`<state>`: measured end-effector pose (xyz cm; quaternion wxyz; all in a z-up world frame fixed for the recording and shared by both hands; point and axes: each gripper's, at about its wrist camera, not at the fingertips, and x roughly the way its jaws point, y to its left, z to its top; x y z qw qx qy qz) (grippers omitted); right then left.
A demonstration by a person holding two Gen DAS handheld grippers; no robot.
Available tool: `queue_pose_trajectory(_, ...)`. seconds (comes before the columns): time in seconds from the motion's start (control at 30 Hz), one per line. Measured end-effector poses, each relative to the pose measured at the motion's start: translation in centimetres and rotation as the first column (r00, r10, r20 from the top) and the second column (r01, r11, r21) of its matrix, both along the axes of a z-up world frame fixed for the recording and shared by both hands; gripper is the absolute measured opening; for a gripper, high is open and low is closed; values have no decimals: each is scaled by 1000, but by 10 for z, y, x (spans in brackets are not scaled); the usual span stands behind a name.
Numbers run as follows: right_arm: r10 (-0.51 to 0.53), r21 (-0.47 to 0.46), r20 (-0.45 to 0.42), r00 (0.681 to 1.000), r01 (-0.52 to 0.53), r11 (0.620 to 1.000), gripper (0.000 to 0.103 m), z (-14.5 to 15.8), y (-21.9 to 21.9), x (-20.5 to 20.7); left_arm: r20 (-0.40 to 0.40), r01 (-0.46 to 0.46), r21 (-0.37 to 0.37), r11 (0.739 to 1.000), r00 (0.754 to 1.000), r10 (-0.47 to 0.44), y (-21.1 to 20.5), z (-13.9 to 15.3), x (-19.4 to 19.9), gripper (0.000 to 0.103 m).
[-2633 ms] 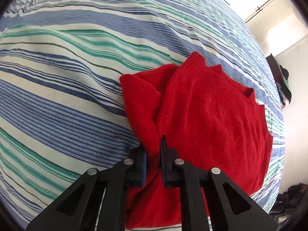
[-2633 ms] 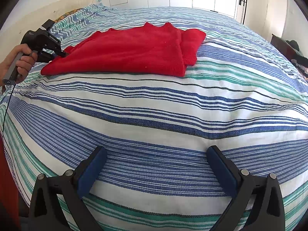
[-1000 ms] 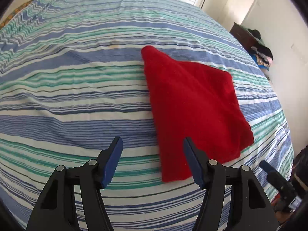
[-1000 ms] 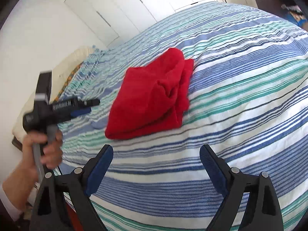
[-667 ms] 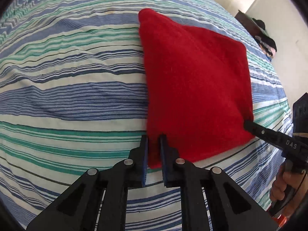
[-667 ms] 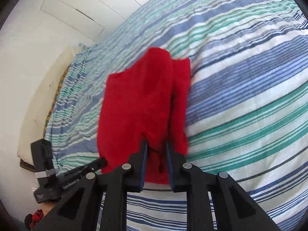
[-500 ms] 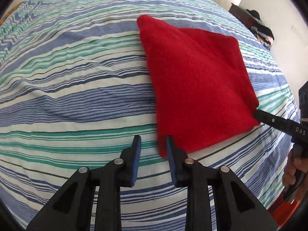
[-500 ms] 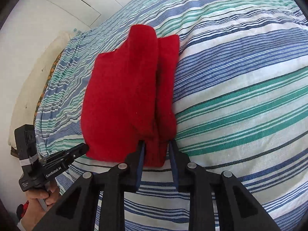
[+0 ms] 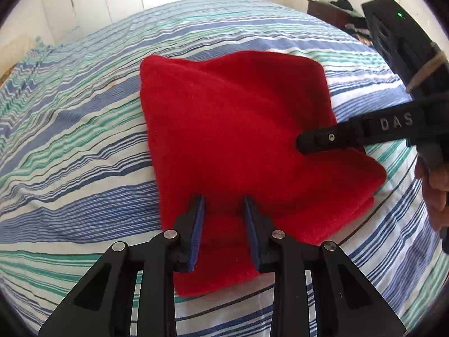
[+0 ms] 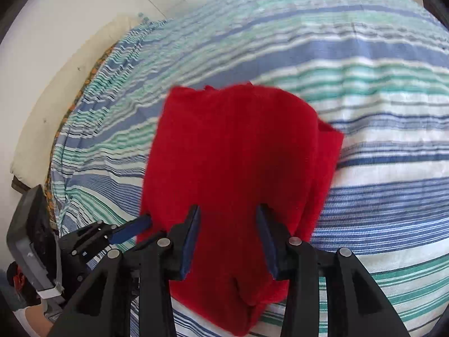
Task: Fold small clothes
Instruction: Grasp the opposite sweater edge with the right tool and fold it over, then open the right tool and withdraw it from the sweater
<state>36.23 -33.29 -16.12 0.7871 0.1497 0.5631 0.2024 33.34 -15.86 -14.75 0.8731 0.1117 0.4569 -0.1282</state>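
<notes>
Fuzzy red knit (image 9: pixel 238 140), folded square on striped bedspread (image 9: pixel 70 140); both grippers' jaws part-open.

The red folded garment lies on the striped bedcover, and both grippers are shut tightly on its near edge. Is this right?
Not quite. The red garment does lie folded on the striped bedcover, but neither gripper is shut. The left wrist view shows the left gripper with its jaws apart over the cloth, and the right wrist view shows the right gripper open too.

My red knit garment (image 9: pixel 238 146) lies folded into a thick, roughly square bundle on the bed, layered edges stacked at its three o'clock side (image 10: pixel 322 151), one corner pointing toward six o'clock.
</notes>
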Motion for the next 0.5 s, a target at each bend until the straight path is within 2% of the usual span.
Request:
queue_pose_trajectory(0.03,-12,-9,-19,1000,12,1000,22,-6,-4,2,24,11,28,1000,1000,-12,-3,0,-6,30)
queue_pose_trajectory(0.1,-18,16,13,1000,18,1000,23,13,-8,8,42,23,38,999,999,-25,-3,-1,-13,30)
queue_pose_trajectory(0.2,-1,35,136,991,-4,999,25,58,2,24,48,18,12,1000,999,-19,1,-3,-13,31)
queue_pose_trajectory(0.27,-3,83,175,985,-12,996,39,68,8,42,39,10,-2,1000,999,-10,3,-2,-12,31)
queue_pose_trajectory(0.3,-11,85,172,985,-4,996,43,63,9,52,34,6,-7,1000,999,-6,3,-1,-12,31)
queue_pose_trajectory(0.33,-19,52,145,989,12,999,49,50,10,63,31,5,-10,1000,999,-4,3,-1,-11,31)
queue_pose_trajectory(0.37,-35,-9,92,995,36,999,49,30,9,73,30,7,-12,1000,1000,-7,3,-1,-10,31)
queue_pose_trajectory(0.4,-62,-70,24,998,63,996,46,8,6,79,29,13,-12,1000,1000,-12,3,-1,-11,32)
queue_pose_trajectory(0.43,-77,-72,-9,997,76,994,37,-6,0,80,27,15,-12,1000,1000,-15,4,0,-11,33)
queue_pose_trajectory(0.5,-109,-35,51,993,111,993,34,5,-12,68,14,5,-38,999,1000,-4,7,1,-9,35)
